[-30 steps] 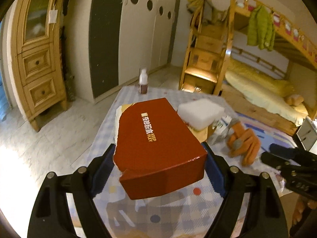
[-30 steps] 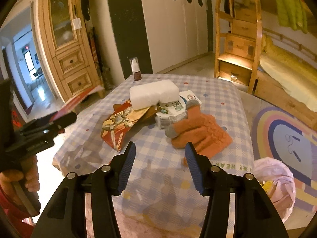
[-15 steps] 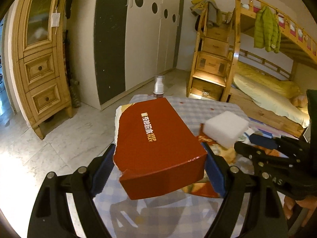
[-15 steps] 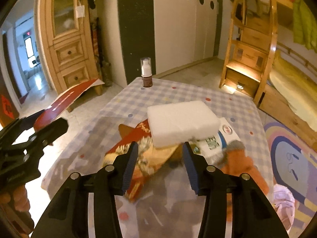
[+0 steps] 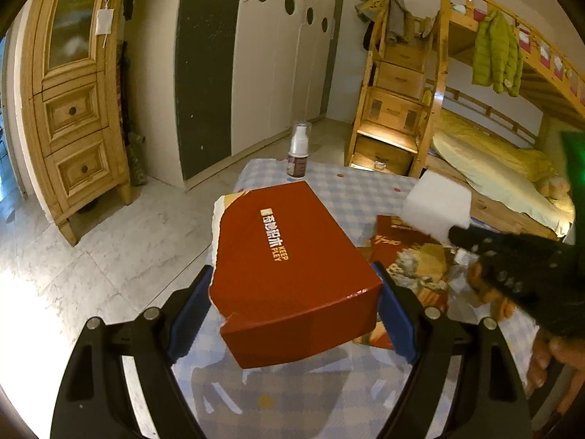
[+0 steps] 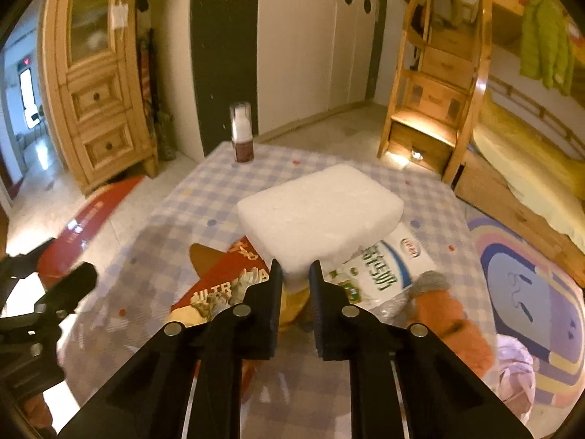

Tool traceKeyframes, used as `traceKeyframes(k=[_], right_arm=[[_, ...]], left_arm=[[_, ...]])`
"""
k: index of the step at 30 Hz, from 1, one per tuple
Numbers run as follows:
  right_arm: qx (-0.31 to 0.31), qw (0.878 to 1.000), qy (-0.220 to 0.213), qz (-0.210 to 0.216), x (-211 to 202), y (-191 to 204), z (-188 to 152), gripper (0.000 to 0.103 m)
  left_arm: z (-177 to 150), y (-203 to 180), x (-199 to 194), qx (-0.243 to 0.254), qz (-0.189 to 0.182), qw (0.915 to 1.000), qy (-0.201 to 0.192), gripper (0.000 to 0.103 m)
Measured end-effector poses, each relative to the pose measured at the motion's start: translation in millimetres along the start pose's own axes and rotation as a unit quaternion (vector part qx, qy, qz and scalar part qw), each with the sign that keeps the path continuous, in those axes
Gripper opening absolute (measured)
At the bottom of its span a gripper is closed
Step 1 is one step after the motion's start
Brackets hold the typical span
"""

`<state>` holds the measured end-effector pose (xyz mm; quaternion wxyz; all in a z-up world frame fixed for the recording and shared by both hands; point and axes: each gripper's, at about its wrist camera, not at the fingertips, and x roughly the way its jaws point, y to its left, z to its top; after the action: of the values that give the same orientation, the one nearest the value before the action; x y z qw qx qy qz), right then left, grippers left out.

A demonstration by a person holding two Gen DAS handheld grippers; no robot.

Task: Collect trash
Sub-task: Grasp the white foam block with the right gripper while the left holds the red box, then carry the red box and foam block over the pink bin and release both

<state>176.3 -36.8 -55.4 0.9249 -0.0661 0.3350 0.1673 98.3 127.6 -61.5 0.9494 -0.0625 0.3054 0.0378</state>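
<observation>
A bedroom table (image 6: 204, 197) draped in a pale checked cloth holds a heap of rubbish as two hand-held tools work over it. The left tool (image 5: 292, 292) has its blue-padded fingers (image 5: 190, 311) spread wide and pressed against the two sides of a torn red cardboard box (image 5: 289, 256), printed with white and orange lettering, which it holds clear above the near edge of the table. The right tool (image 6: 295, 274) is closing its black jaws on the near corner of a white foam block (image 6: 321, 212), and that corner sits between them; whether the pads already press on the foam cannot be told. The foam block rests on top of the heap, lying across a red printed wrapper (image 6: 223, 285) to its left and a white-and-green plastic pouch (image 6: 384, 267) to its right. An orange knitted glove (image 6: 453, 325) lies at the right edge of the pile, touching the pouch. A small pump bottle (image 6: 241, 135) with a brown base stands upright alone at the far end of the table, well apart from the rubbish. Behind stand a pine cupboard (image 6: 98, 91), white wardrobe doors with round holes (image 6: 321, 36), and a wooden bunk bed (image 5: 493, 146) with a green jacket (image 5: 495, 55) hung from its rail.
</observation>
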Motion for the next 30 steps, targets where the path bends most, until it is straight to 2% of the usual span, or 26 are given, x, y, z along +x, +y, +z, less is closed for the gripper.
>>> traceKeyframes(k=[6, 14, 24, 30], right_arm=[[0.017, 0.998, -0.053, 0.024, -56, -29, -6, 0.015], [0.056, 0.997, -0.057, 0.007, -97, -72, -34, 0.016], [0.119, 0.989, -0.052, -0.064, -138, -139, -83, 0.017], [0.16, 0.981, -0.026, -0.109, -148, -184, -123, 0.017]], left_arm=[[3, -28, -21, 0.034, -0.03, 0.9987, -0.024, 0.081], [-4, -100, -46, 0.105, -0.085, 0.9894, -0.053, 0.081], [-19, -202, -49, 0.186, -0.171, 0.9662, -0.051, 0.081], [-29, -260, -41, 0.224, -0.219, 0.9489, -0.037, 0.081]])
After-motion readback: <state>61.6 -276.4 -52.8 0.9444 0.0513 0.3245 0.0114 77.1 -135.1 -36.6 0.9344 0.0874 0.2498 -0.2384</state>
